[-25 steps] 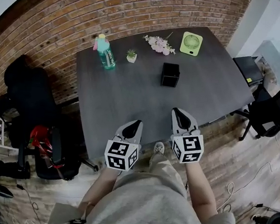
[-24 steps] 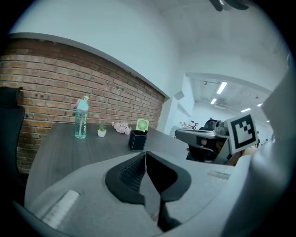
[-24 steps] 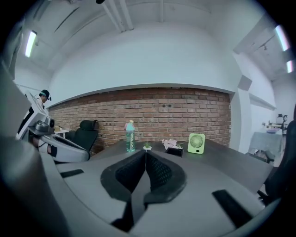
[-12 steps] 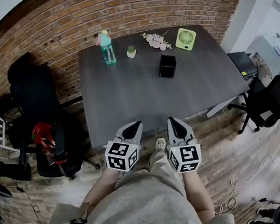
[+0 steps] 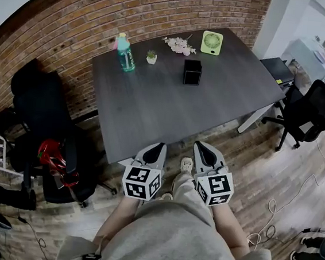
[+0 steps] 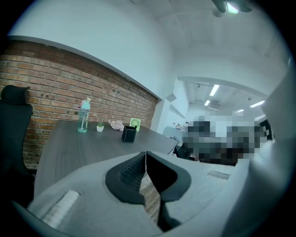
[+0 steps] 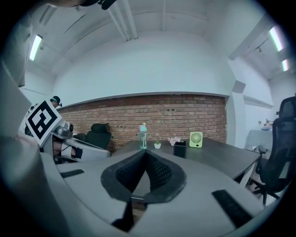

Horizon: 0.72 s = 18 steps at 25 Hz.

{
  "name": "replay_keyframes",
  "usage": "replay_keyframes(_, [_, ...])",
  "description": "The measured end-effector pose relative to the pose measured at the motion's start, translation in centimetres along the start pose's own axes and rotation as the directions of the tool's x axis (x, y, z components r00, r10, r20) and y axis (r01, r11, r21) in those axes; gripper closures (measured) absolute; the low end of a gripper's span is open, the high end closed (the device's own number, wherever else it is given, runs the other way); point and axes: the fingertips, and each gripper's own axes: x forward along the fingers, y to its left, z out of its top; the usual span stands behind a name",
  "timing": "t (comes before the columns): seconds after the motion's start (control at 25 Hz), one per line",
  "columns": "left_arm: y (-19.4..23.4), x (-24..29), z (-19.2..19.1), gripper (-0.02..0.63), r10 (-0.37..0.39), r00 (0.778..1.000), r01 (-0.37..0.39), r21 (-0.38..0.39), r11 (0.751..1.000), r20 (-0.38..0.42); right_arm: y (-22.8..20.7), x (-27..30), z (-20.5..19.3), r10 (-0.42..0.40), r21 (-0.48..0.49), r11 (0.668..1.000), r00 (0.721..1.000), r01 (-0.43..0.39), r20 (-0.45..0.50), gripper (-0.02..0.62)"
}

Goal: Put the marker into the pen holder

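The black square pen holder stands toward the back of the dark grey table; it also shows far off as the pen holder and the pen holder. No marker lies loose on the table, and I cannot tell what is inside the holder. My left gripper and right gripper hang side by side in front of the person's body, short of the table's near edge, over the wooden floor. The left gripper and the right gripper are both shut, their tips meeting with nothing between them.
At the table's back stand a teal bottle, a small potted plant, pink flowers and a green fan. A black office chair is at the right, another black chair at the left by the brick wall.
The person has stepped back: the table now sits farther off, and both grippers have drawn away from its near edge to over the floor.
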Motion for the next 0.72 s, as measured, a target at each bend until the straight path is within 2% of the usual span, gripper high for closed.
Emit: replay_keyframes(0.72, [-0.7,-1.7,-0.6,0.586,-0.008,1.000,0.008,-0.001,1.000,0.001,1.2,-1.5,0.3,-0.001,0.012,1.000,1.000,0.001,0.027,0.594])
